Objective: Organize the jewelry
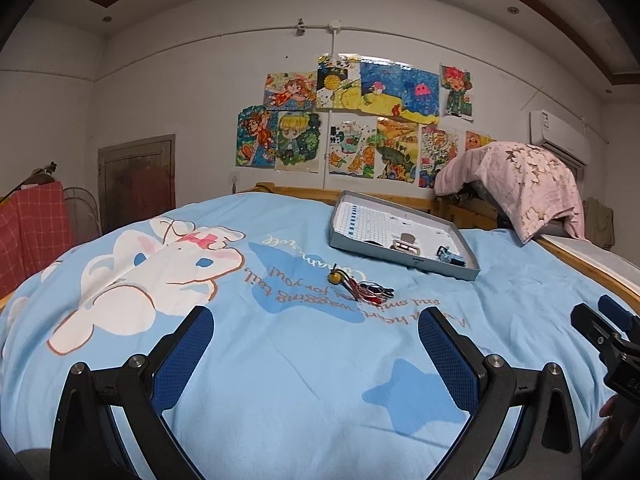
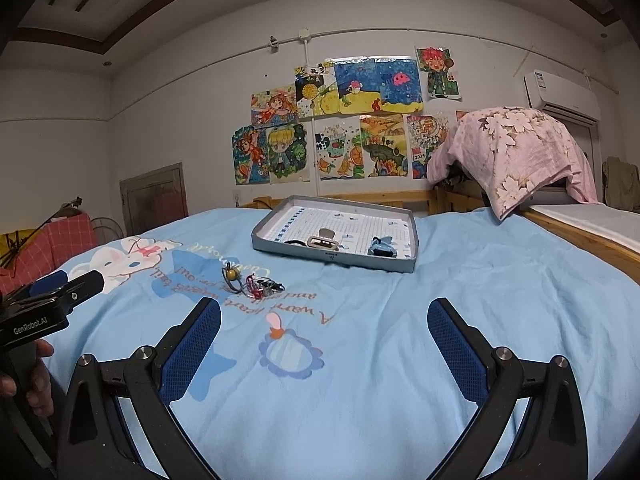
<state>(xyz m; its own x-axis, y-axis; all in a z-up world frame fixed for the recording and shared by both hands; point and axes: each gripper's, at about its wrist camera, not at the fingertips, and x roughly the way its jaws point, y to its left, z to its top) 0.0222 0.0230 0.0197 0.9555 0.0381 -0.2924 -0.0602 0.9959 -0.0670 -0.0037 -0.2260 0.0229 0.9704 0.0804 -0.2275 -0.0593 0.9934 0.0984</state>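
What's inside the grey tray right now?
The grey tray holds a buckle-like piece and a dark blue item on gridded paper. The near wall hides the tray's front strip; smaller items can't be identified.

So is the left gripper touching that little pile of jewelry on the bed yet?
Apart. In the left wrist view, the open left gripper hovers short of the jewelry pile, with bare blue bedsheet visible between them.
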